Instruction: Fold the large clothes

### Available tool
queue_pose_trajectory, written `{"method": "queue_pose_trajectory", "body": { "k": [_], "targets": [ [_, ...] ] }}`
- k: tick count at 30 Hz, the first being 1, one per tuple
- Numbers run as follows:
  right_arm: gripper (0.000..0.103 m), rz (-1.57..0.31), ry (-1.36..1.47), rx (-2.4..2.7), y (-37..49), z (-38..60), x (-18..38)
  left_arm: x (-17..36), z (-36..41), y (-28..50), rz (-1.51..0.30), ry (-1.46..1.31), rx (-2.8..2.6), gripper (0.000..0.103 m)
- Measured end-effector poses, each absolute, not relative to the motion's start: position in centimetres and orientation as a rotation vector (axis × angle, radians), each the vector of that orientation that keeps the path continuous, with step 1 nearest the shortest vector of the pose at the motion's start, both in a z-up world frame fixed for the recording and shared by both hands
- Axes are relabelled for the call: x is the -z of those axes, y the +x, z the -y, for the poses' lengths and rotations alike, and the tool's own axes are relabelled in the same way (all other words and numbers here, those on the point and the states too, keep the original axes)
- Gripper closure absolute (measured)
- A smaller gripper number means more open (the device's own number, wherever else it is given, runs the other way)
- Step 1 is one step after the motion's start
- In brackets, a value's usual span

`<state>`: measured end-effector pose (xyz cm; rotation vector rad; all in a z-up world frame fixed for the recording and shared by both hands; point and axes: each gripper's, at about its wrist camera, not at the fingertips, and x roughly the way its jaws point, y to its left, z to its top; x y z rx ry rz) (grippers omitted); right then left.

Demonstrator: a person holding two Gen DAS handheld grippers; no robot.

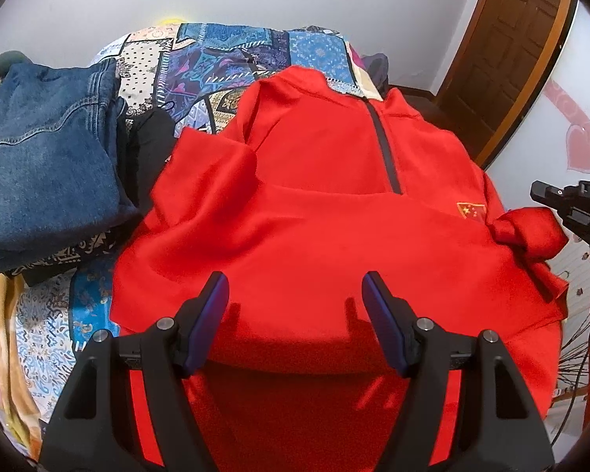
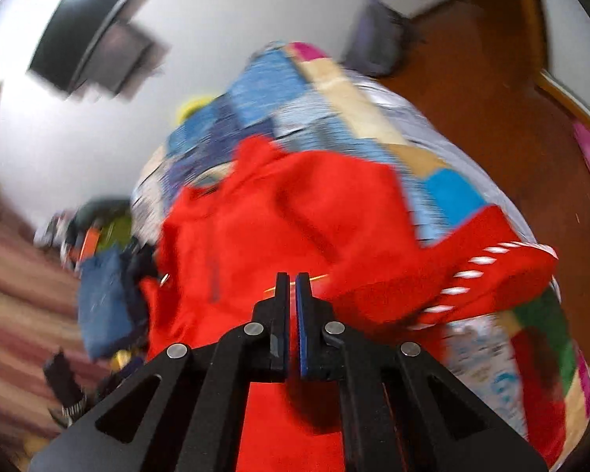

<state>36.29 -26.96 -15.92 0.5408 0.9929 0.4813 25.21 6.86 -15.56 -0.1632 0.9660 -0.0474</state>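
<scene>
Presently the left tool (image 1: 295,303) hovers released over the soft, light jacket (image 1: 314,204) on the bed (image 1: 224,59); our right tool (image 2: 290,295), clenched, pinches its sleeve (image 2: 472,259). We grip hems and cuffs.

No legible text found. One sign noted: a small red flag patch (image 1: 471,210) with yellow stars on the red jacket (image 1: 314,236).

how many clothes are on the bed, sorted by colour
red: 1, the jacket
blue: 1, the denim piece
black: 1, the dark garment between them
total: 3, all lying on the patterned bedspread
</scene>
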Motion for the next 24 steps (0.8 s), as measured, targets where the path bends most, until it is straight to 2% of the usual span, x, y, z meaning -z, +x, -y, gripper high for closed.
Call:
{"method": "queue_pose_trajectory", "body": {
  "k": [5,7,9,11,18,24],
  "targets": [
    [0.099,-0.905,0.371,-0.431,33.9,24.8,13.8,13.4,-4.8,26.1,-0.938,-0.147,0.106,0.034],
    [0.093,-0.910,0.342,-0.403,33.6,25.1,13.5,12.4,-3.3,26.7,-0.920,-0.123,0.146,0.034],
    [0.068,-0.935,0.353,-0.377,33.3,26.4,13.7,11.5,-1.4,27.6,-0.911,-0.103,0.193,0.033],
    [0.061,-0.924,0.369,-0.312,33.1,28.0,13.6,10.7,1.0,28.9,-0.908,-0.087,0.251,0.032],
    [0.060,-0.915,0.456,-0.130,29.9,35.3,14.6,9.6,10.6,33.7,-0.952,-0.025,0.446,0.031],
    [0.060,-0.945,0.561,-0.056,27.7,38.6,16.5,11.7,17.4,37.5,-1.063,0.009,0.550,0.031]
  ]
}}
